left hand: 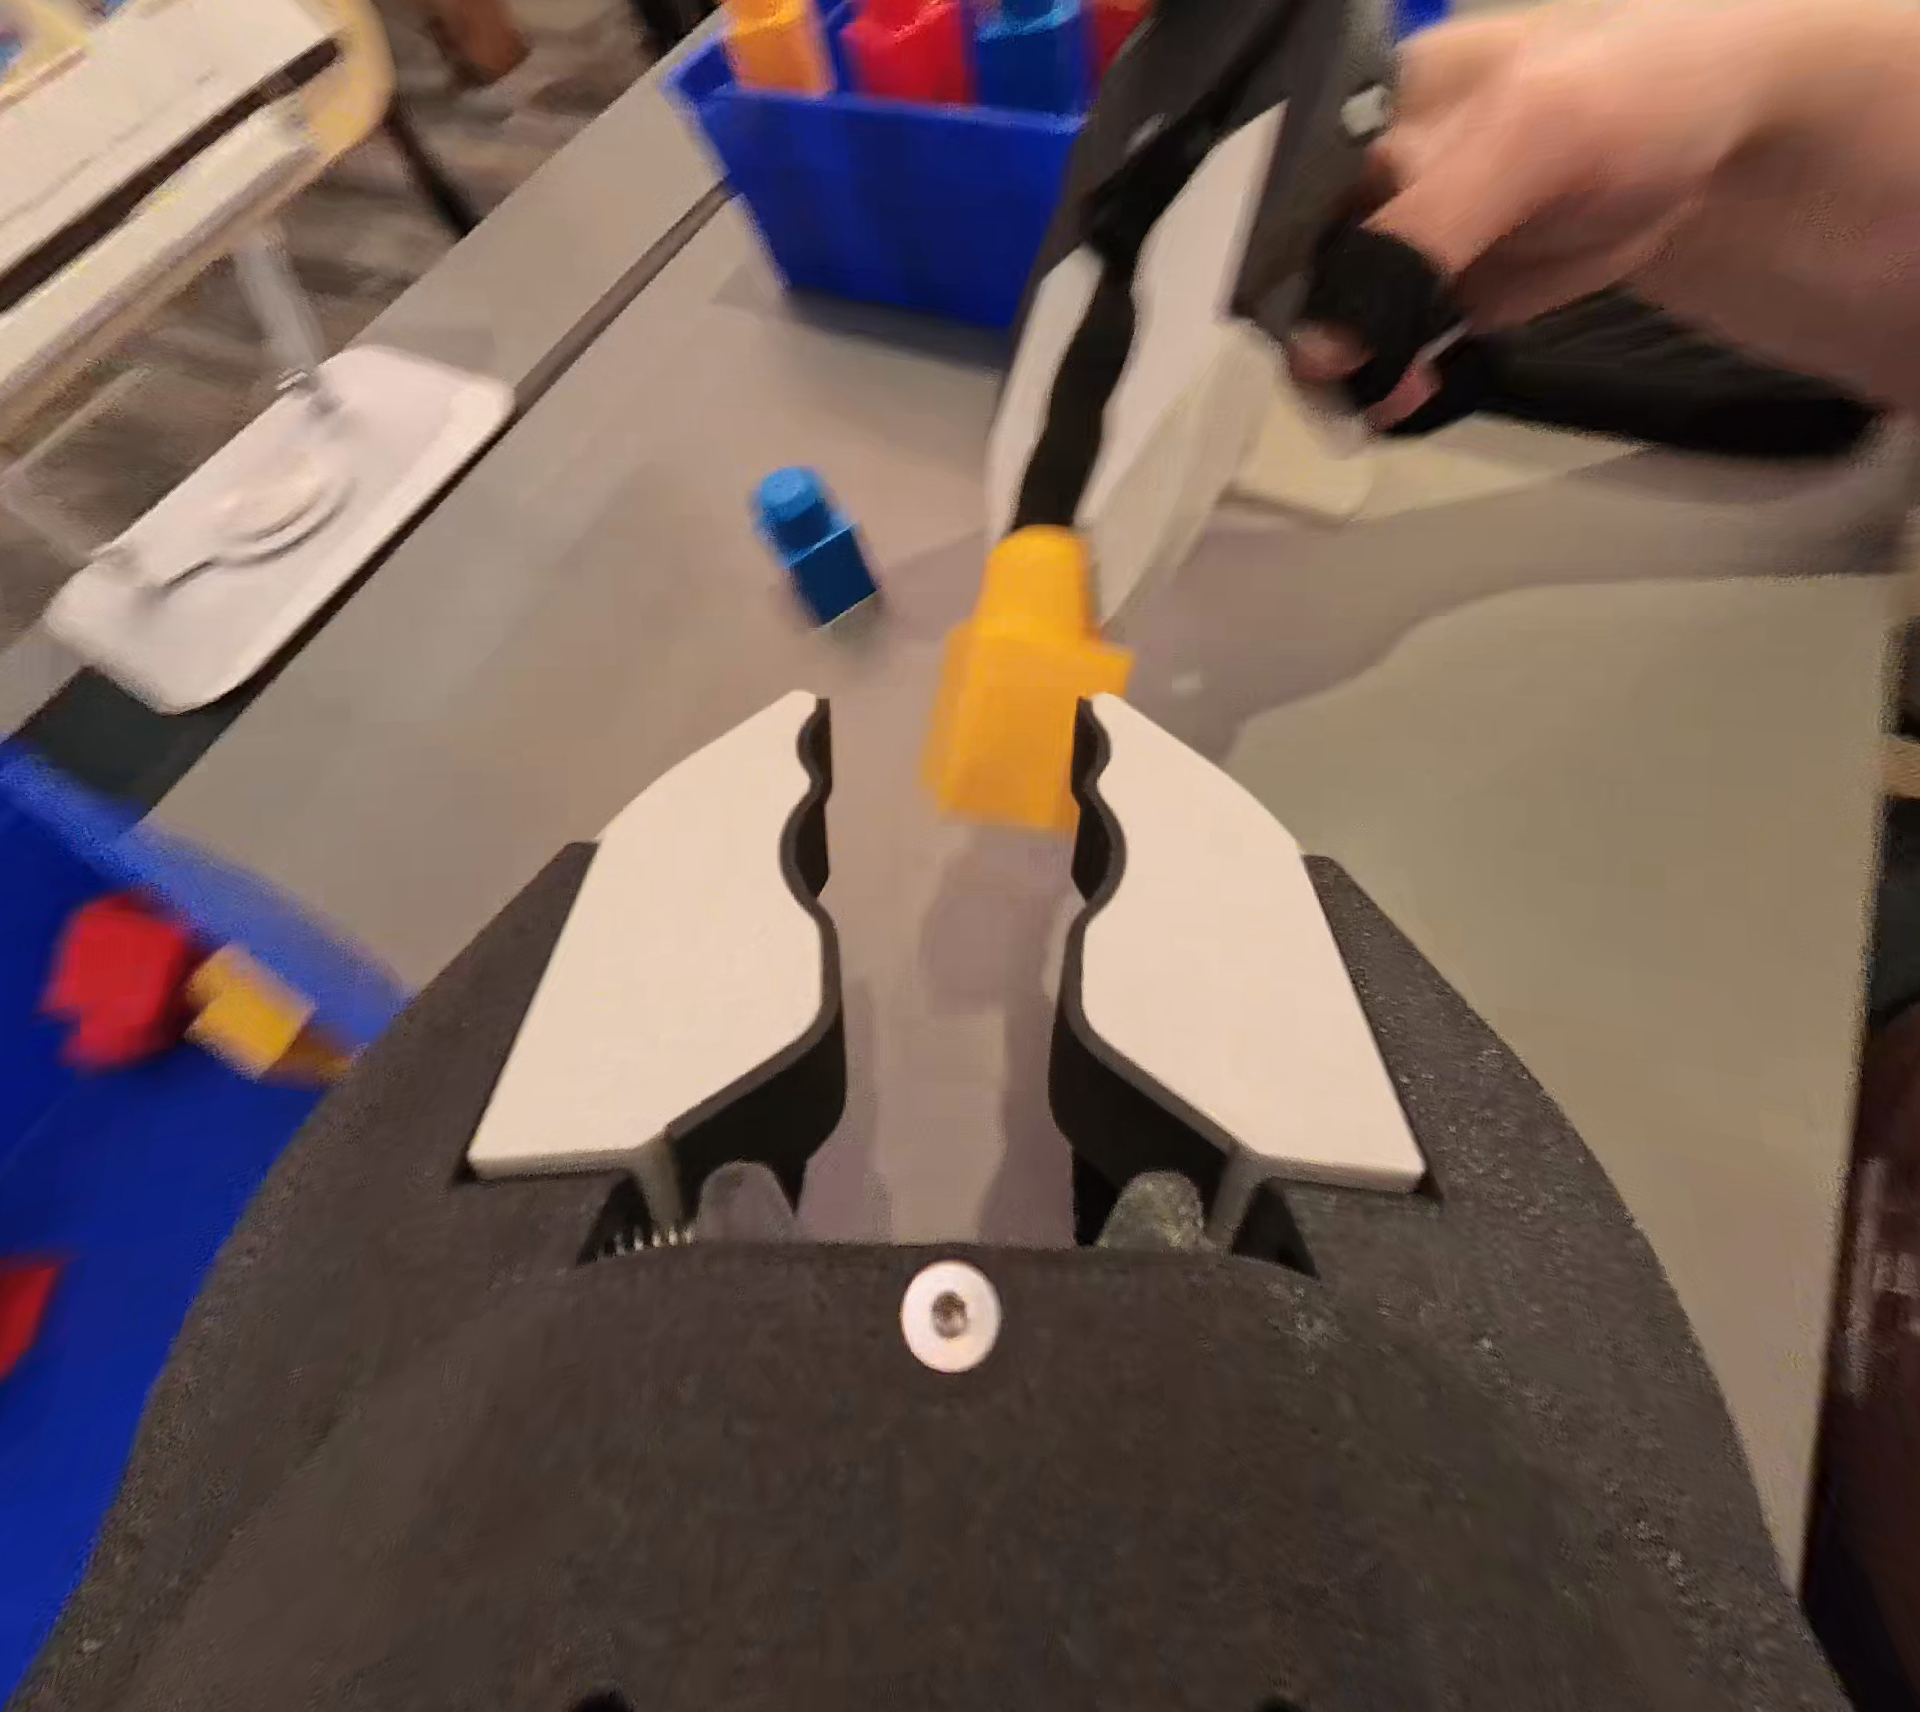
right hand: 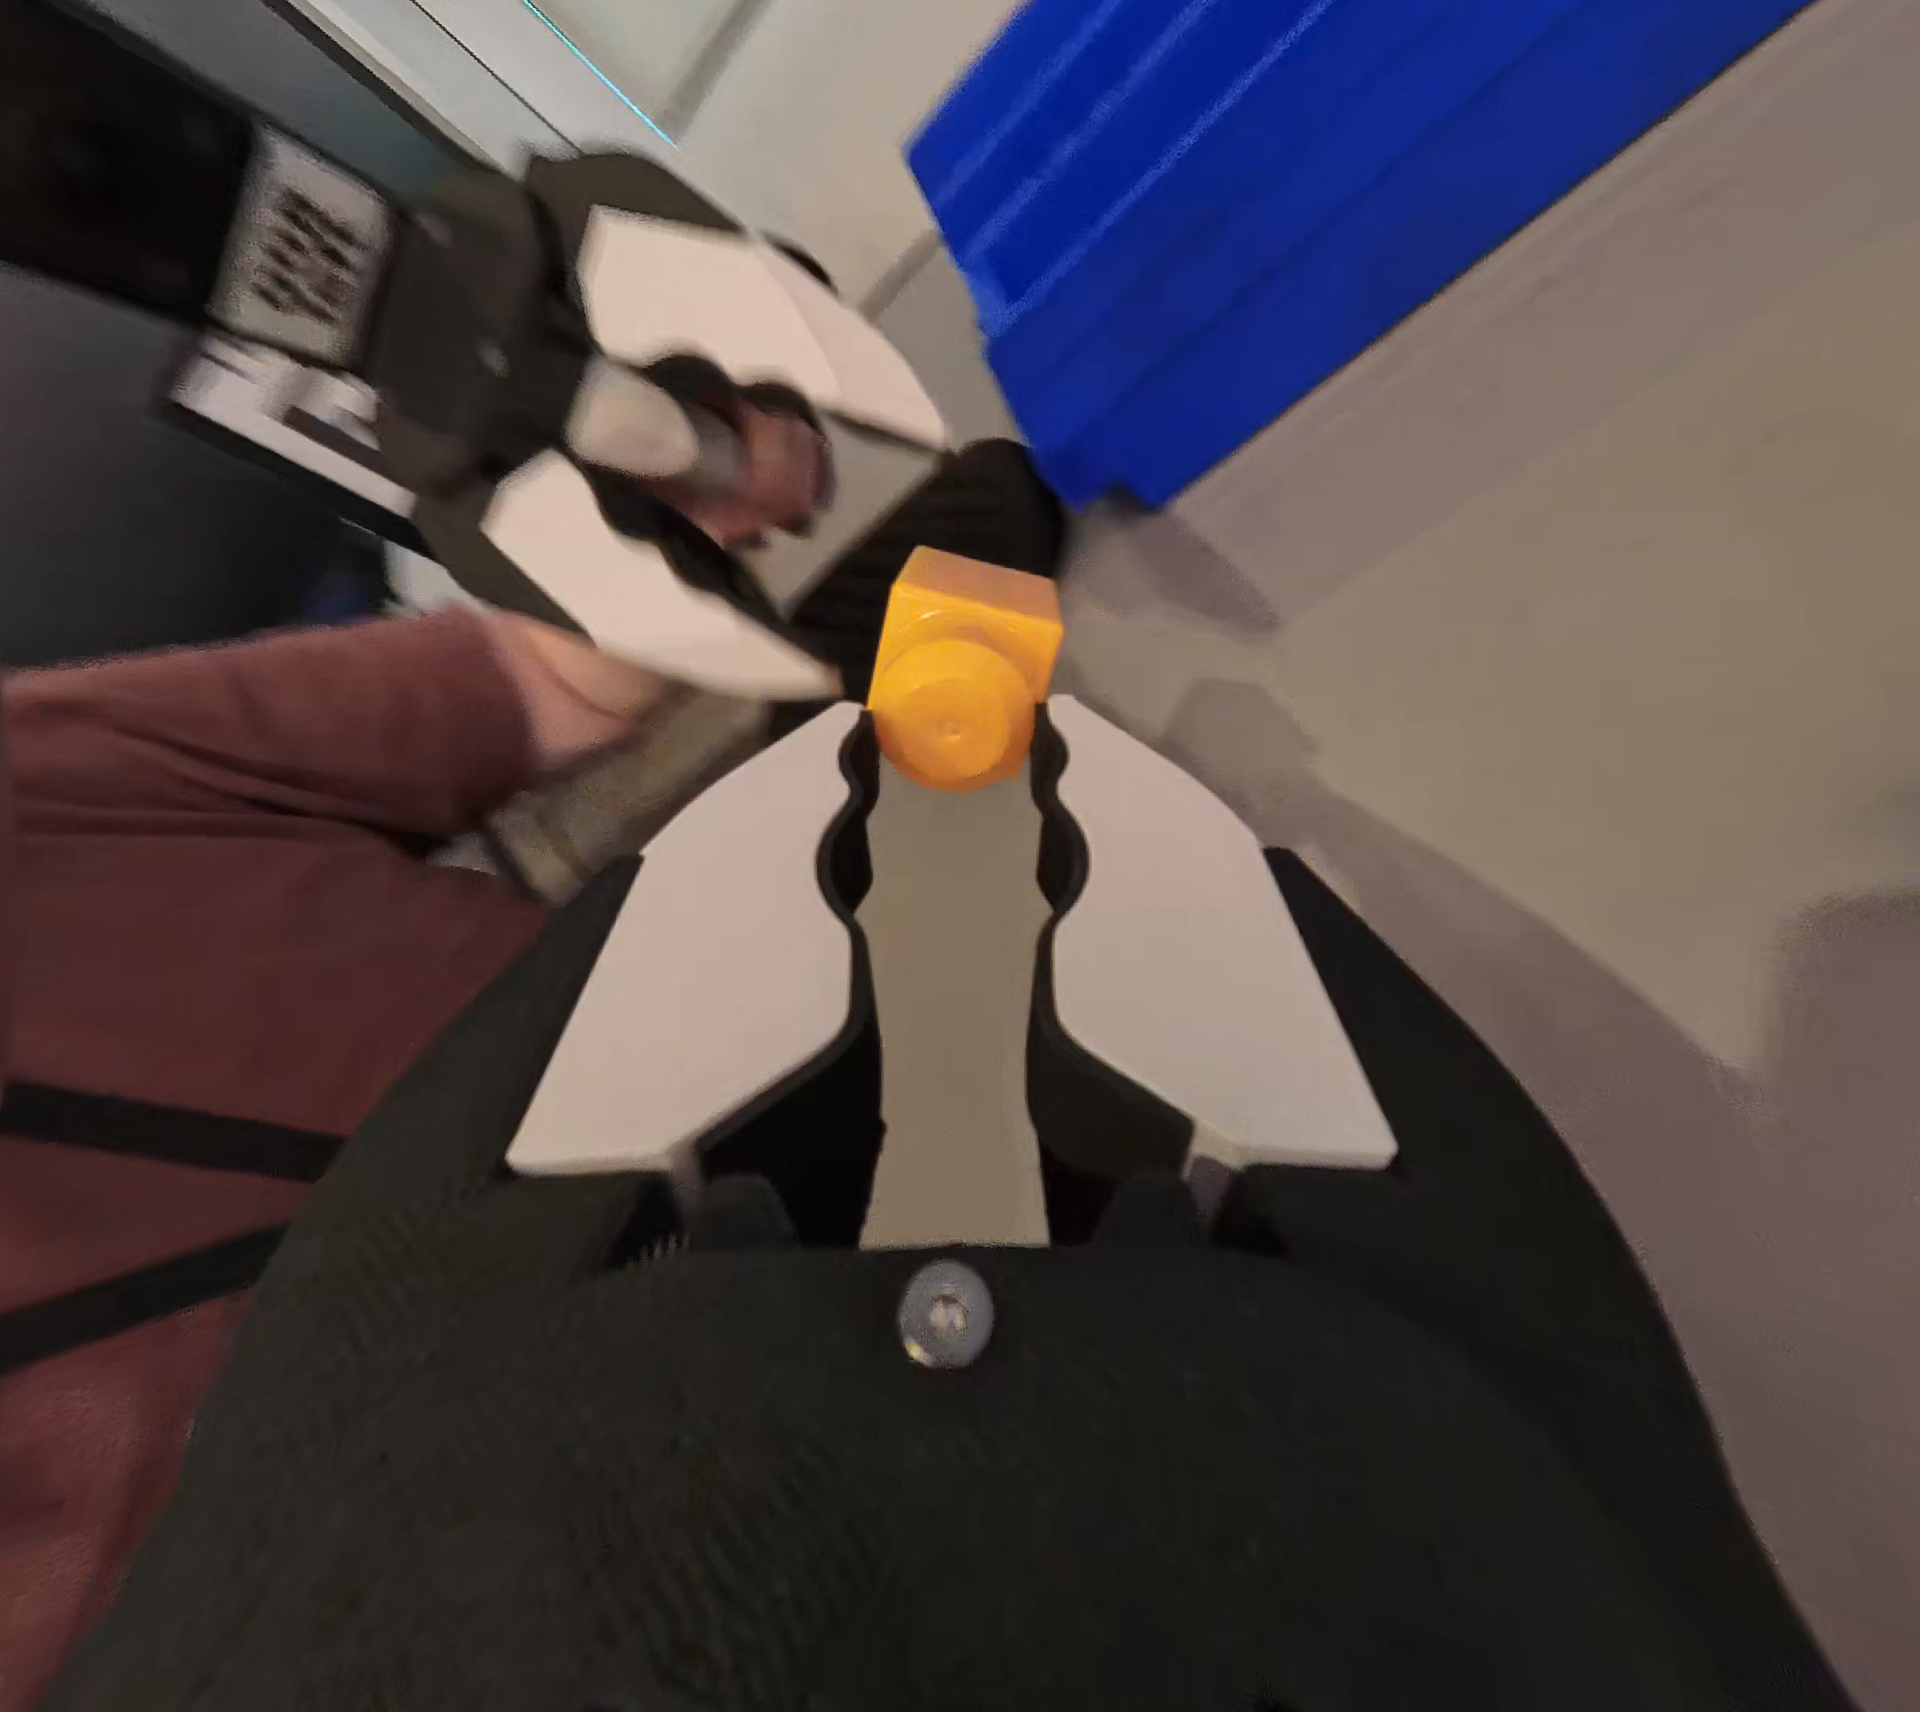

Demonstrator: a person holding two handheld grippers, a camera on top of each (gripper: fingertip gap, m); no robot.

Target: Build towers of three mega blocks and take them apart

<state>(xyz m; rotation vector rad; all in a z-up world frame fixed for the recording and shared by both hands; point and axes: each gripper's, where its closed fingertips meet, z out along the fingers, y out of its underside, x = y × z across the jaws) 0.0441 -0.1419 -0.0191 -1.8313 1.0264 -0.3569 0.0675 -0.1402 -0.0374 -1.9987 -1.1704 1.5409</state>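
An orange block (left hand: pixel 1023 696) stands upright on the grey table (left hand: pixel 520 727). My left gripper (left hand: pixel 954 727) is open. The block stands between its fingers, close to the right finger (left hand: pixel 1174 831) and clear of the left one. My right gripper (left hand: pixel 1049 519) comes down from above. In the right wrist view my right gripper (right hand: pixel 951 722) is shut on the round stud of the orange block (right hand: pixel 956 675), with both pads against it. The left gripper (right hand: pixel 888 563) shows there open beside the block. A blue block (left hand: pixel 816 545) stands alone farther back on the table.
A blue bin (left hand: pixel 894 208) at the back holds several upright orange, red and blue blocks. Another blue bin (left hand: pixel 104 1195) at the near left holds red and orange blocks; it also shows in the right wrist view (right hand: pixel 1351 156). A white stand base (left hand: pixel 281 519) sits at the left. Both grippers' tips are close together, under 4 cm apart.
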